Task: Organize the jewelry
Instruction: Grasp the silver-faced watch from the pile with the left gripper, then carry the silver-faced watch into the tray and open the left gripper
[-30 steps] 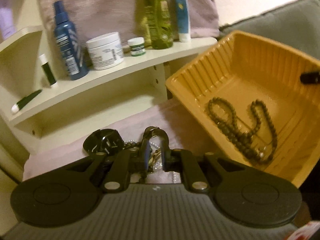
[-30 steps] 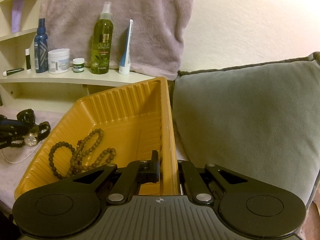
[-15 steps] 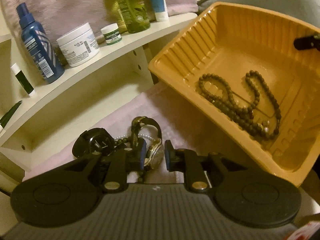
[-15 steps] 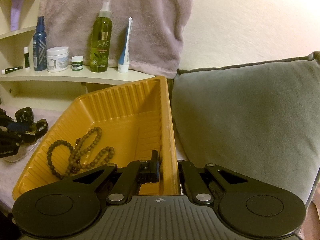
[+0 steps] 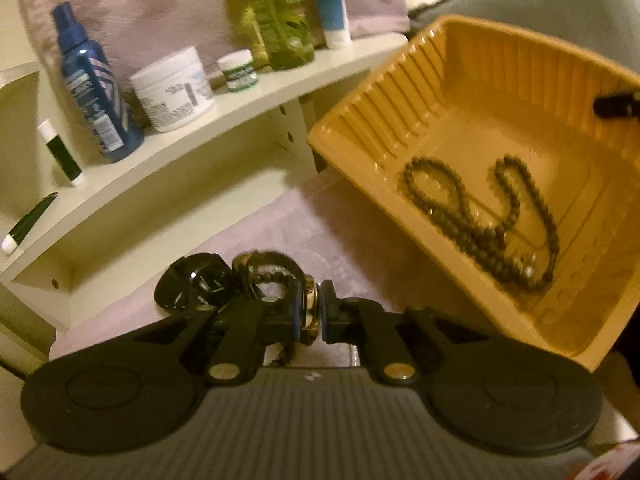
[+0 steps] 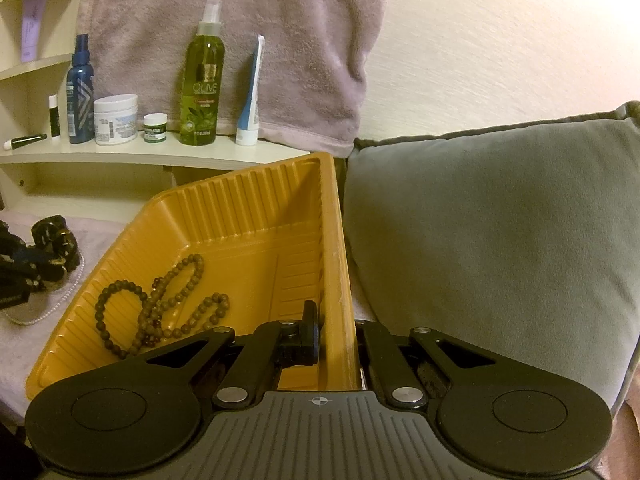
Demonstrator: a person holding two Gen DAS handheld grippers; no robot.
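Note:
A gold-cased watch (image 5: 266, 261) with a dark strap lies on the pink towel (image 5: 304, 224). My left gripper (image 5: 310, 304) has its jaws closing, and the blue pads press on the watch case. Just left of it sits a black watch (image 5: 188, 284), and a pearl strand (image 6: 68, 296) trails over the towel. The orange ribbed tray (image 5: 400, 80) is tilted and holds a brown bead necklace (image 5: 472, 220). My right gripper (image 6: 334, 332) is shut on the tray's right wall (image 6: 336, 240). Its dark fingertip (image 5: 616, 106) shows inside the tray.
A cream shelf (image 6: 160, 156) behind carries a blue spray bottle (image 6: 80, 92), a white jar (image 6: 116, 120), a small green-labelled pot (image 6: 155, 128), an olive spray bottle (image 6: 204, 80) and a blue-white tube (image 6: 250, 92). A grey cushion (image 6: 500, 232) stands right of the tray.
My left gripper's jaws spread around the gold watch's case half a second ago and have now come together on it. The right gripper and the tray have stayed put.

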